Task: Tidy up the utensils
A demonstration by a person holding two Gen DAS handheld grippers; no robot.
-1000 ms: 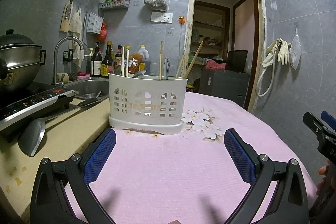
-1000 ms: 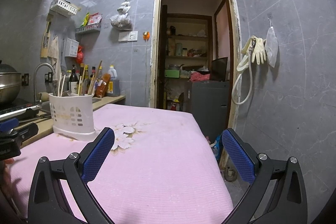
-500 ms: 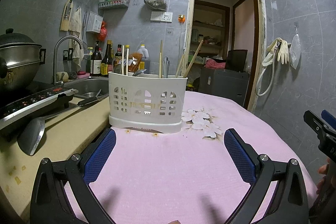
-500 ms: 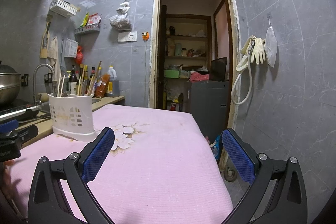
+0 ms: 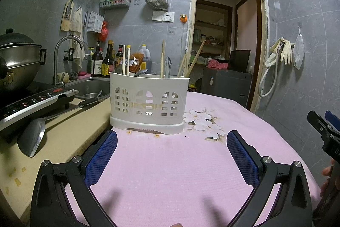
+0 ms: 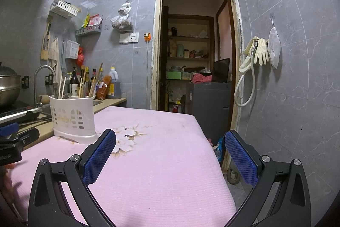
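A pink flower-printed tablecloth [image 5: 170, 173] covers the table in a grey-tiled kitchen, where a white slotted utensil caddy [image 5: 148, 101] stands at the cloth's far left edge, holding chopsticks [image 5: 162, 59] and spoons upright. The left gripper [image 5: 171, 143] and the right gripper [image 6: 170, 142] hover above the cloth, each with its blue-padded jaws spread apart and empty. On the tan counter [image 5: 63, 131] at left lie a metal spatula [image 5: 31, 138] and an induction cooker [image 5: 31, 101]; an open doorway [image 6: 195, 52] stands beyond.

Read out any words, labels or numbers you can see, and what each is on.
"obot.AI", start cut off by the frame edge: on the left claw body, right wrist view.
Bottle labels: too blurred to read.
Utensil holder front band: faded, unreadable.
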